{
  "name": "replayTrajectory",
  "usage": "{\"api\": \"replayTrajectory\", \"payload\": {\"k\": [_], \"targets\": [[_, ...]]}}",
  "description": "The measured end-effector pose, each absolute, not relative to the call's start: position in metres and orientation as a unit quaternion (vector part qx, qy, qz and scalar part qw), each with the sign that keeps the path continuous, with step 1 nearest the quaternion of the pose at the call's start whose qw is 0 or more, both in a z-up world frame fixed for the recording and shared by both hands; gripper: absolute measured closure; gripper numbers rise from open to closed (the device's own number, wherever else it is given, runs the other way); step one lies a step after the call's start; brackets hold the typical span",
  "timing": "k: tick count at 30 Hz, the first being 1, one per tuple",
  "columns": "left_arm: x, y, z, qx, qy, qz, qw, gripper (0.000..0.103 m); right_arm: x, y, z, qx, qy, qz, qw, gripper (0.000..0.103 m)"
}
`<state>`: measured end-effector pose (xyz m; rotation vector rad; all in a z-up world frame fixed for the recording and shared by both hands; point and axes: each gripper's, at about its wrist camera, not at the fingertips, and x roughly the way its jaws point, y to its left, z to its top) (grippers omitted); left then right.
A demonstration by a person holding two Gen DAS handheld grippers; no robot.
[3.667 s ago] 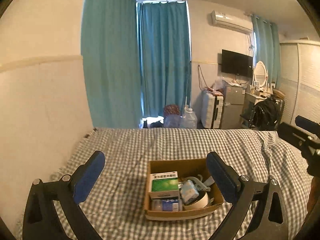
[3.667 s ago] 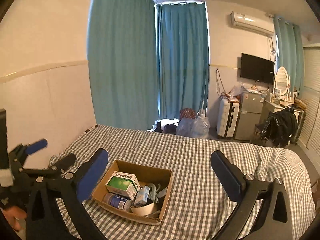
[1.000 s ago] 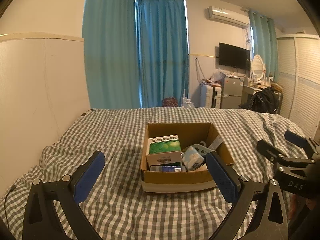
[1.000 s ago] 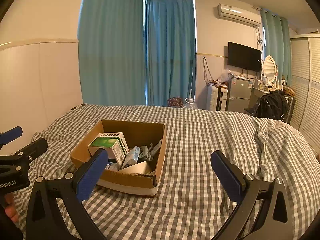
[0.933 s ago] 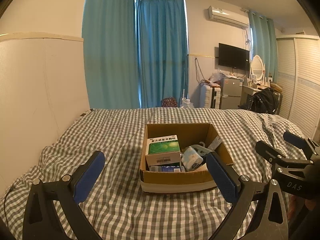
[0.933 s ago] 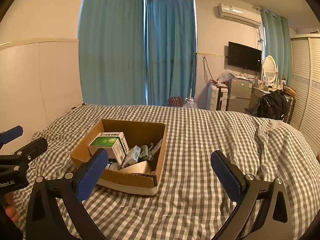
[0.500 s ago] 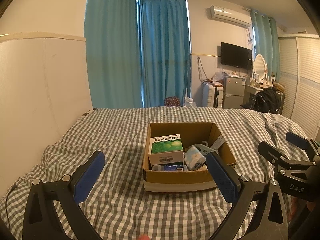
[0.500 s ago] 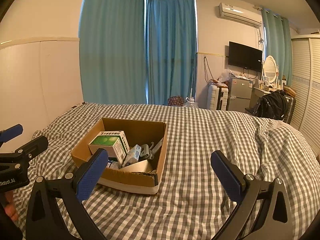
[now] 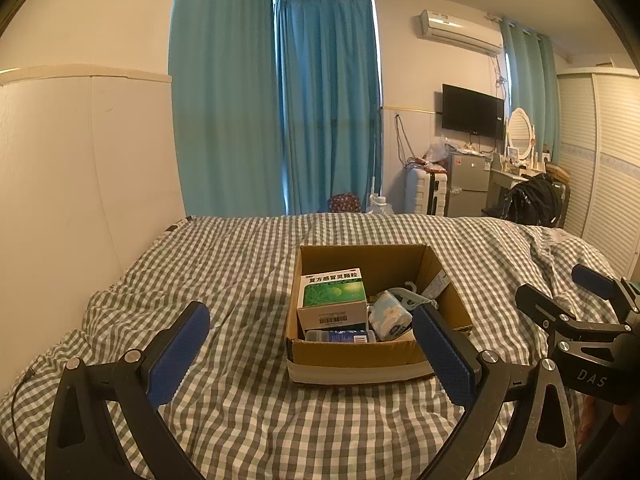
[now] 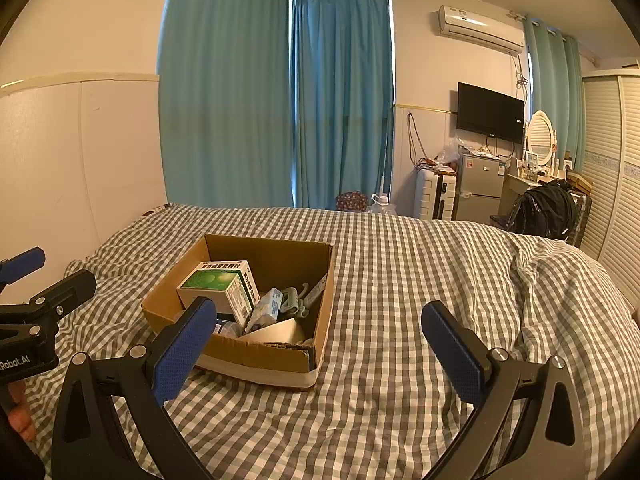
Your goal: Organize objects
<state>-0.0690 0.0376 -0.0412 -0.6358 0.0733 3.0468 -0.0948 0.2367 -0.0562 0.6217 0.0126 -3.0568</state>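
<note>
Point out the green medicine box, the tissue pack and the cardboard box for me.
green medicine box (image 9: 334, 289): left wrist view, on its green top face.
tissue pack (image 9: 390, 314): left wrist view, on its printed wrapper.
cardboard box (image 10: 260, 350): right wrist view, on its near outer wall.

You have a matt brown cardboard box (image 9: 352, 354) on the bed's soft, wrinkled grey-checked cloth cover (image 9: 240, 412); inside it sits a smooth green-and-white paper carton (image 9: 331, 296).

Both grippers have dropped nearer the cardboard box (image 9: 360, 356).
</note>
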Motion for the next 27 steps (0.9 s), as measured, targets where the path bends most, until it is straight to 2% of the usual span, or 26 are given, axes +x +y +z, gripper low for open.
{"api": "replayTrajectory", "payload": {"k": [27], "targets": [[-0.0702, 0.0343, -0.0419, -0.212, 0.011, 0.977, 0.017, 0.0, -0.0927, 0.2361, -0.0575, 0.201, 0.007, -0.979, 0.012, 0.0]]}}
